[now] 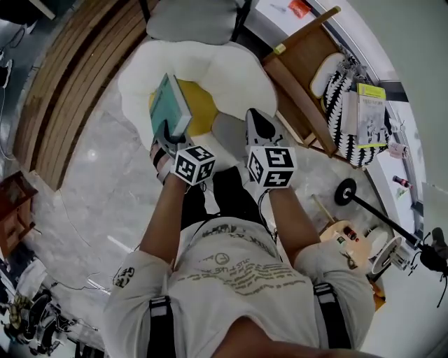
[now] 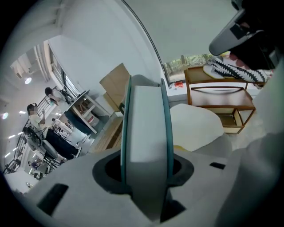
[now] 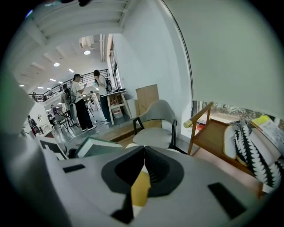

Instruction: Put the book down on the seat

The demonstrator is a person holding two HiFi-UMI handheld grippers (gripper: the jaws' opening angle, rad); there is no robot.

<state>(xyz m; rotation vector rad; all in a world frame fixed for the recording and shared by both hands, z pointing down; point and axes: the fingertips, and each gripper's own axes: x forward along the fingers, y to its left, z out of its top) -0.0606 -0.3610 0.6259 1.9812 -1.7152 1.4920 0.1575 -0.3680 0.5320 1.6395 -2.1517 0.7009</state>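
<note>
A teal-covered book (image 1: 170,105) stands on edge in my left gripper (image 1: 170,134), held above the white padded seat (image 1: 238,70) and its yellow cushion (image 1: 203,106). In the left gripper view the book (image 2: 146,124) shows its white page edge, and both jaws of the left gripper (image 2: 146,170) press on its covers. My right gripper (image 1: 257,120) hovers beside it over the seat's front right, shut with nothing in it. In the right gripper view the right gripper (image 3: 143,150) has its tips touching; the cushion (image 3: 140,188) shows below them and the book (image 3: 95,146) lies to the left.
A grey chair (image 1: 192,21) stands behind the seat. A wooden bench (image 1: 301,70) at the right carries a black-and-white pillow (image 1: 343,91) and a booklet (image 1: 371,112). A slatted wooden platform (image 1: 63,77) runs along the left. People (image 3: 80,99) stand far off.
</note>
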